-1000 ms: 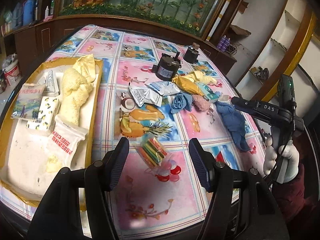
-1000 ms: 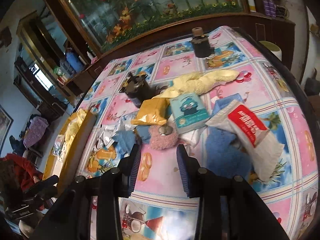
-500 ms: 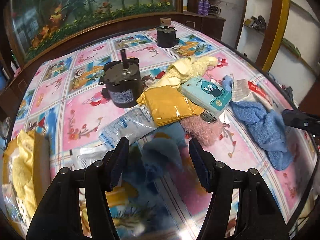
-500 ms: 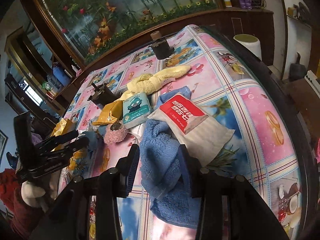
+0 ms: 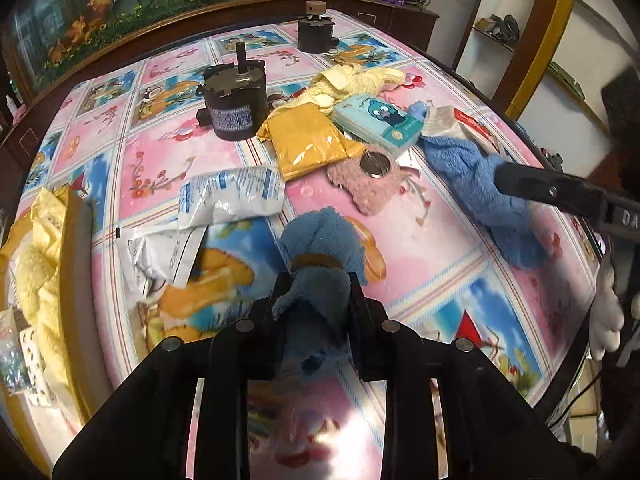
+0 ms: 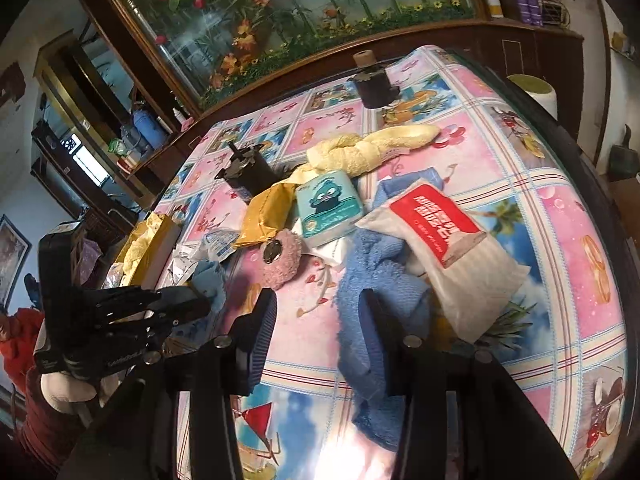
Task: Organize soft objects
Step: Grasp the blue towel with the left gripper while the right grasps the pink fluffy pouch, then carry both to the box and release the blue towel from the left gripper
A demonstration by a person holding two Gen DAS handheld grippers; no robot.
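The left gripper [image 5: 316, 300] squeezes a fluffy blue cloth [image 5: 320, 248] low in the middle of the frame. The right gripper [image 6: 316, 320] has its fingers apart over a fuzzy blue towel [image 6: 376, 280]. A black bar at right reads "DA".

Aquarium [image 6: 304, 12] in dark wood cabinet [image 6: 532, 52] behind table [image 6: 560, 200].

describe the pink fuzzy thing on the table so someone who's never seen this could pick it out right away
On the pink cartoon-print tablecloth, find the pile of packets and cloths near the dark cylindrical motor. At the pile's near edge, beside the mustard-yellow packet and below the teal cartoon-face pack, lies the pink fuzzy pouch. It is the only pink plush item, with a round metal disc on top.
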